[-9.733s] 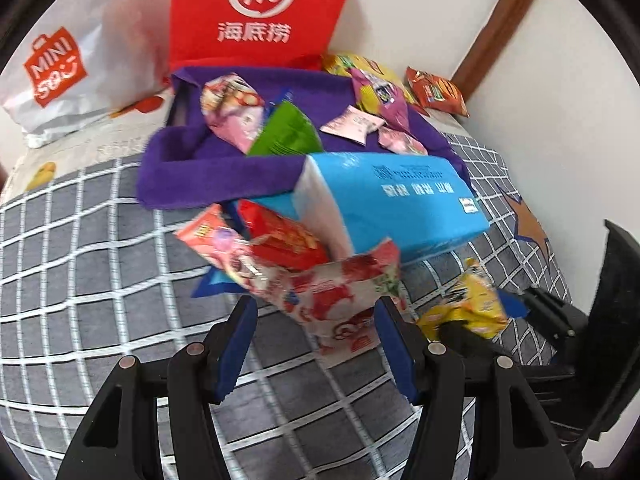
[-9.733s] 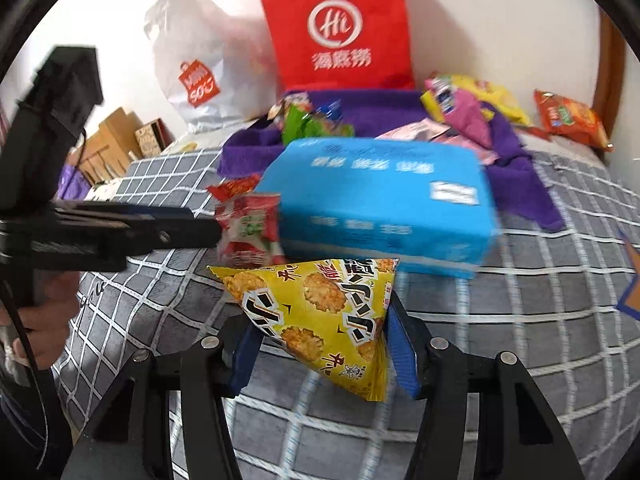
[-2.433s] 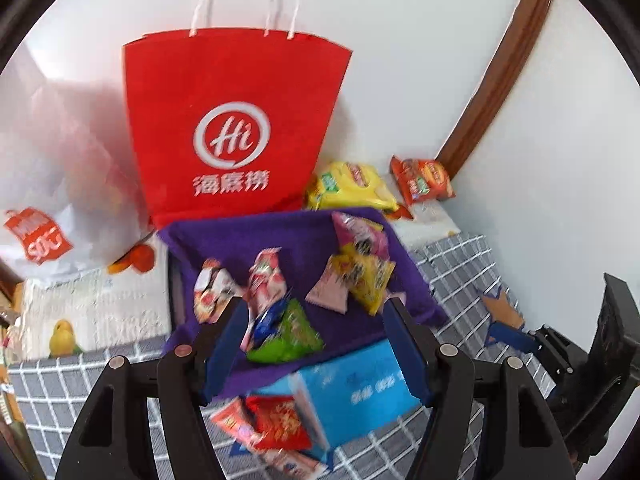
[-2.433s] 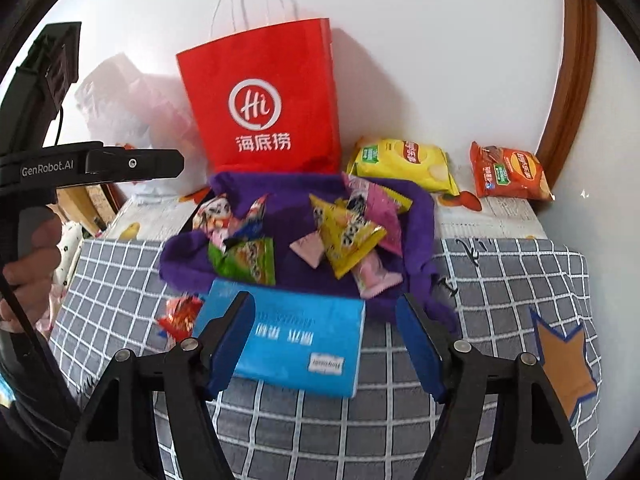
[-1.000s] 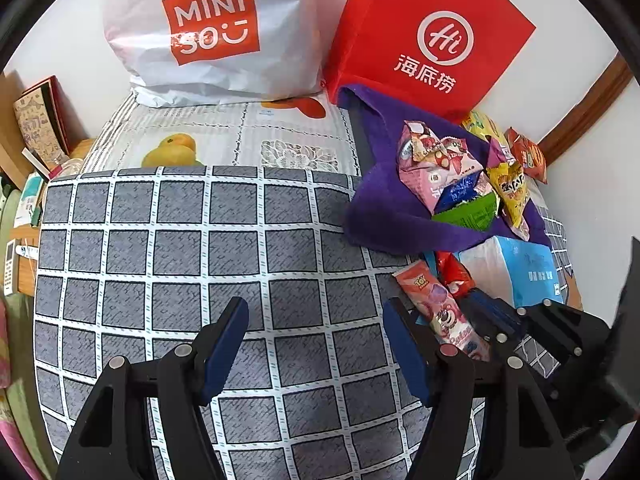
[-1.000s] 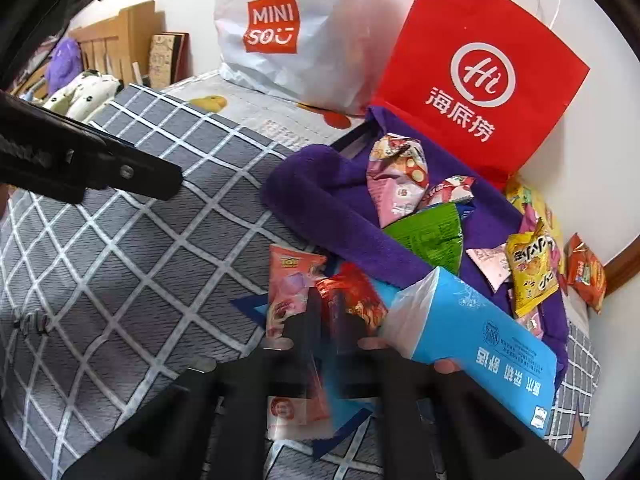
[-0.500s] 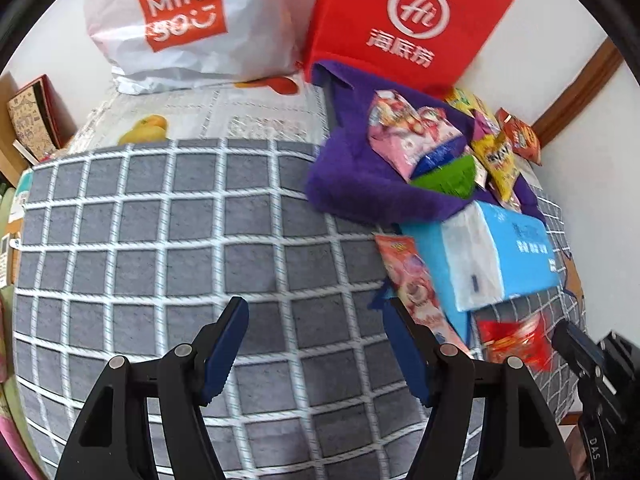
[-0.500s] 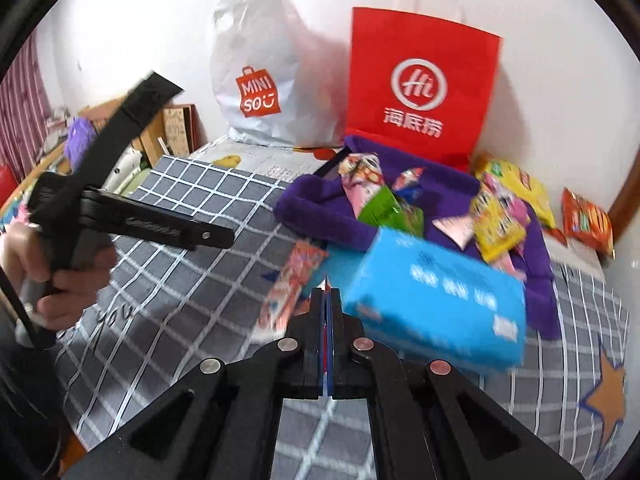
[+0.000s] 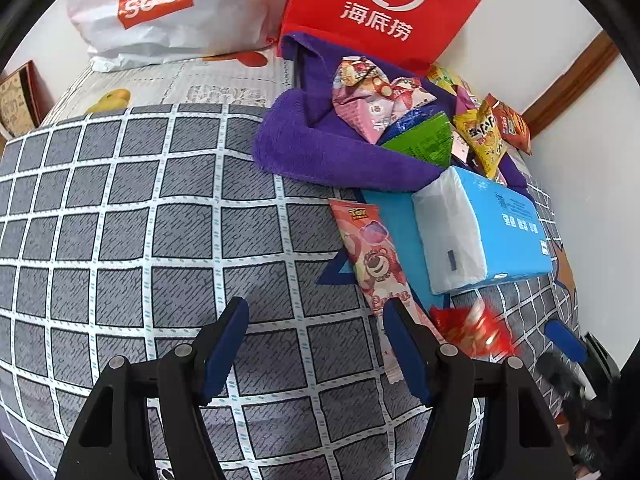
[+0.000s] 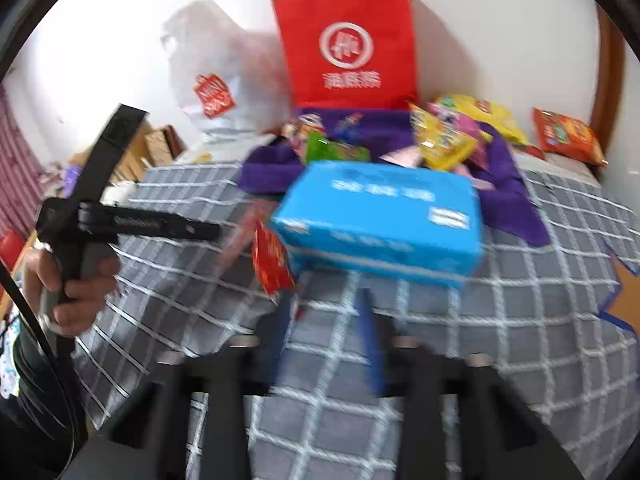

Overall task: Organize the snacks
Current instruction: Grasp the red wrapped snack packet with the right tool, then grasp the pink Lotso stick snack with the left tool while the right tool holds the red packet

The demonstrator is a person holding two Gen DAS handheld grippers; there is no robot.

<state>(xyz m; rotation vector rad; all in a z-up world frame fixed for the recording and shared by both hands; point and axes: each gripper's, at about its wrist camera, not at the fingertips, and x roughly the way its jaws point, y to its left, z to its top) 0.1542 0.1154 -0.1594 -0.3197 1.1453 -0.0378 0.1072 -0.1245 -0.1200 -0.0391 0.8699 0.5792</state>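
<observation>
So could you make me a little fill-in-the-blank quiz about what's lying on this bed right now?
1. The tall paper bag standing against the wall is coloured ____.
2. The green packet lies on a towel coloured ____.
3. The long pink bear packet lies right beside a tissue pack coloured ____.
4. Between the left gripper's blue pads there is only the ____ bedspread.

Missing words: red; purple; blue; checked

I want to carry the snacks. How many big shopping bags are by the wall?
2. The red paper bag stands behind the purple towel; the white plastic bag sits left of it. Others may be out of view.
</observation>
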